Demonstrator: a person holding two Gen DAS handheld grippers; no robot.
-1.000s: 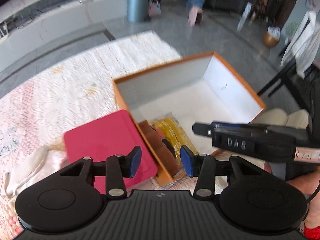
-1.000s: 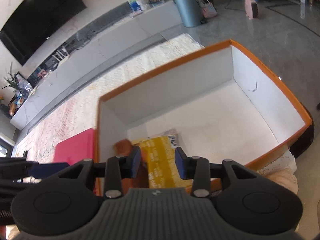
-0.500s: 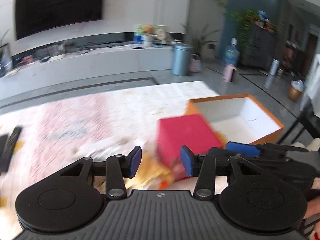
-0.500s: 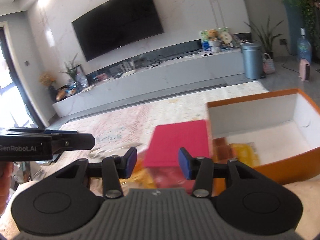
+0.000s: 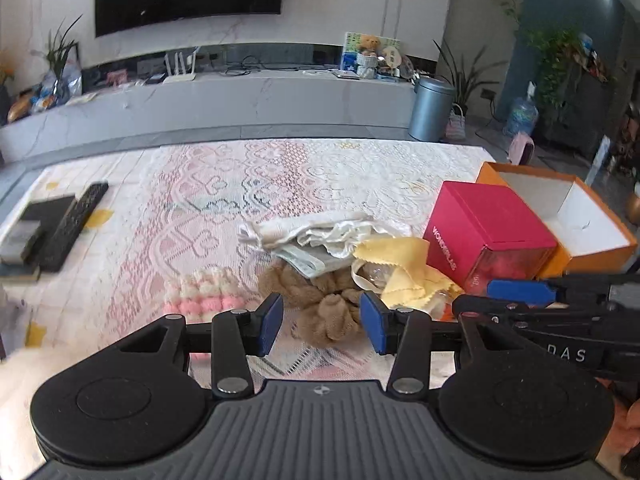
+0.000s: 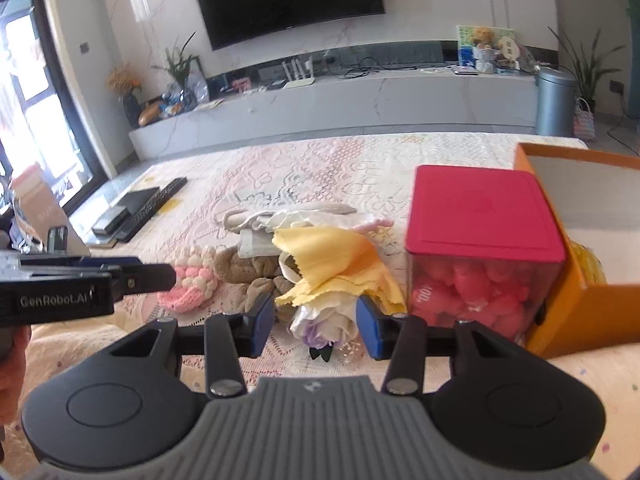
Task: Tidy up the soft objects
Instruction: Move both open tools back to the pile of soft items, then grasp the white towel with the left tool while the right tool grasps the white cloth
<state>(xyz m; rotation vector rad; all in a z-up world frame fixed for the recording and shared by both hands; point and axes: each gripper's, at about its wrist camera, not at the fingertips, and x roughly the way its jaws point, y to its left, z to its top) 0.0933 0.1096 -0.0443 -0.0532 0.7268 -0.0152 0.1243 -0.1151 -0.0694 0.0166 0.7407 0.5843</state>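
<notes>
A pile of soft things lies on the lace tablecloth (image 5: 224,200): a brown fluffy scrunchie (image 5: 320,300), a pink-and-white knitted piece (image 5: 200,292), a yellow cloth (image 5: 396,268) and a white pouch (image 5: 316,232). My left gripper (image 5: 322,324) hangs open just short of the scrunchie, nothing between its pads. My right gripper (image 6: 316,324) is open over a white-purple fabric flower (image 6: 324,320), with the yellow cloth (image 6: 332,264) right behind it. Each gripper shows at the edge of the other's view: the right gripper (image 5: 480,300) and the left gripper (image 6: 152,272).
A clear box with a red lid (image 6: 480,208), filled with pink pieces, stands right of the pile. Beside it is an open orange box (image 5: 592,248) with yellow packets inside. Black remotes (image 5: 74,224) lie at the table's far left.
Both grippers swung left, away from the inside of the orange box, and now face the pile of soft things. The right jaws stand a little wider than before.
</notes>
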